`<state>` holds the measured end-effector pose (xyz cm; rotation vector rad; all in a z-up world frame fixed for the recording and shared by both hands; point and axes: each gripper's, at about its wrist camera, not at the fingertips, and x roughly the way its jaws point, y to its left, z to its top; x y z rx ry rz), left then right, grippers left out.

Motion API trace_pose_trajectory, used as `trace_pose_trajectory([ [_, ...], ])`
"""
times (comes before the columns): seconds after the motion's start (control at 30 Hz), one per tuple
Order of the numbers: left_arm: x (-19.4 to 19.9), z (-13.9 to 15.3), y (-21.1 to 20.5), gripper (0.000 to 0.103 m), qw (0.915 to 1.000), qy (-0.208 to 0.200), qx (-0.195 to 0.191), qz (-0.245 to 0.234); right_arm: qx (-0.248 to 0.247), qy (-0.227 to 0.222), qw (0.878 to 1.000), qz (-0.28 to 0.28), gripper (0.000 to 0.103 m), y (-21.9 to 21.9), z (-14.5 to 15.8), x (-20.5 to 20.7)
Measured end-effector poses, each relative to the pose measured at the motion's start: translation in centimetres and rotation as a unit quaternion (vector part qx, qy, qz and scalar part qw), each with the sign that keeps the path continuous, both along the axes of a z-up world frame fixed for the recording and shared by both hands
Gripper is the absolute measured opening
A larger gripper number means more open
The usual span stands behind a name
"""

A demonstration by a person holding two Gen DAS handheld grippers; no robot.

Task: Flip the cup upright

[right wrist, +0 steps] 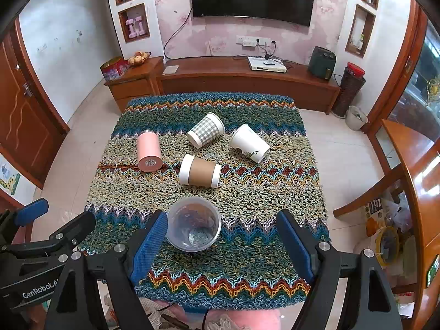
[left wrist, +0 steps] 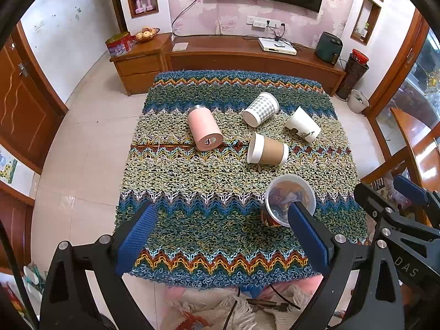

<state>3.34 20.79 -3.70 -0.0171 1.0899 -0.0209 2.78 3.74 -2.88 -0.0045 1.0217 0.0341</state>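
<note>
A clear plastic cup (left wrist: pixel 290 199) (right wrist: pixel 194 224) stands upright near the front of the knitted cloth (left wrist: pixel 220 170) (right wrist: pixel 247 206). Four cups lie on their sides further back: a pink tumbler (left wrist: pixel 205 128) (right wrist: pixel 149 151), a grey checked cup (left wrist: pixel 261 109) (right wrist: pixel 206 133), a white cup (left wrist: pixel 302 124) (right wrist: pixel 249 143) and a brown-sleeved paper cup (left wrist: pixel 268 150) (right wrist: pixel 200 174). My left gripper (left wrist: pixel 220 236) is open and empty, its right finger (left wrist: pixel 308 231) in front of the clear cup. My right gripper (right wrist: pixel 221 247) is open and empty, its left finger (right wrist: pixel 150 247) beside the clear cup.
The table's front edge lies just below both grippers. A wooden TV cabinet (left wrist: pixel 247 60) (right wrist: pixel 242 82) stands behind the table. Wooden furniture (right wrist: pixel 407 165) stands to the right. Tiled floor (left wrist: pixel 82 165) lies to the left.
</note>
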Motion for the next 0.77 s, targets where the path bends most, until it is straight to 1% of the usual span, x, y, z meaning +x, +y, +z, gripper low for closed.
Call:
trace_pose_trajectory([
  [0.23, 0.01, -0.12, 0.05, 0.097, 1.0, 0.001, 0.002, -0.001, -0.001, 0.008, 1.0, 0.002, 0.082, 0.24, -0.43, 0.16],
  [0.77, 0.05, -0.37, 0.33, 0.097, 1.0, 0.0, 0.008, 0.0, -0.002, 0.012, 1.0, 0.003, 0.082, 0.34, -0.67, 0.19],
])
